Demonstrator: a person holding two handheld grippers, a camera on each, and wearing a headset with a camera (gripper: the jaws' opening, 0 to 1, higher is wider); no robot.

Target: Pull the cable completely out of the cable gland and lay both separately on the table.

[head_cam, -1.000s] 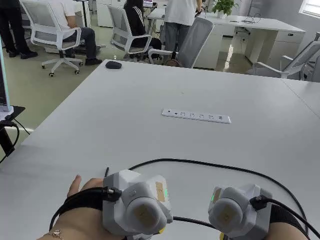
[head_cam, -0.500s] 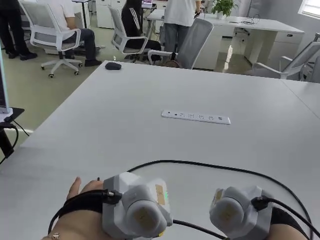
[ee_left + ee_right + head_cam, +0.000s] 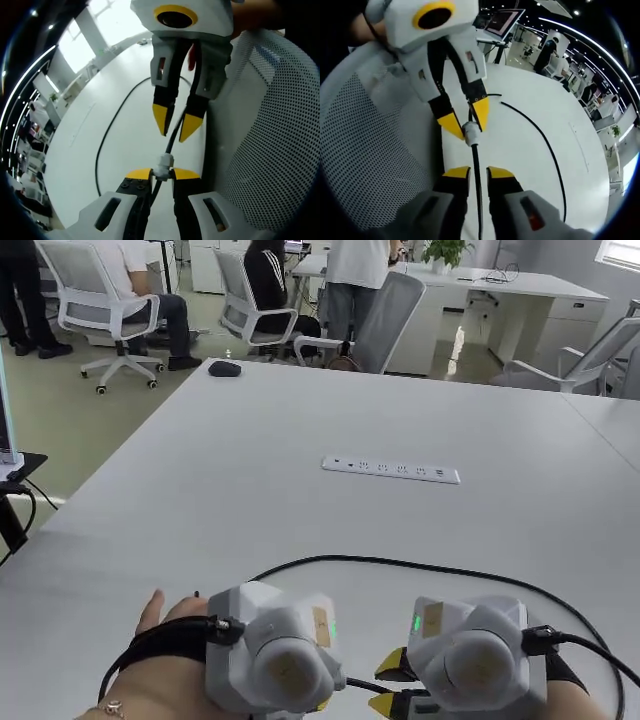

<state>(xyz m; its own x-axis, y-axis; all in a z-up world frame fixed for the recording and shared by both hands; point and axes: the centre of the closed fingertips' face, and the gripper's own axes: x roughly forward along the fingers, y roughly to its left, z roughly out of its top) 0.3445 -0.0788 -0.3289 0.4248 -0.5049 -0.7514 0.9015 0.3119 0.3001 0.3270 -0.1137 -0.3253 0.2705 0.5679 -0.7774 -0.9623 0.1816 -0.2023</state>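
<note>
My left tool (image 3: 162, 174) is pressed together on the white cable gland (image 3: 163, 165). The gland sits between the two yellow tips, with the black cable (image 3: 475, 160) running out of it on both sides. The cable is not out of the gland.

My right tool (image 3: 478, 172) faces the left one, nearly tip to tip. Its yellow tips stand a narrow gap apart with the cable running between them, just beside the gland. From its own view I cannot tell whether the pads actually bite on the cable or only bracket it.

In the head view both tools sit at the near edge of the white desk (image 3: 300, 440), held close together. From there the rest of the cable lies on the desk in one wide loop, curving out to the right.

Further out on the desk lies a white power strip (image 3: 391, 470). Any print on it is too small for me to read. A dark mouse (image 3: 224, 368) rests near the far edge.
</note>
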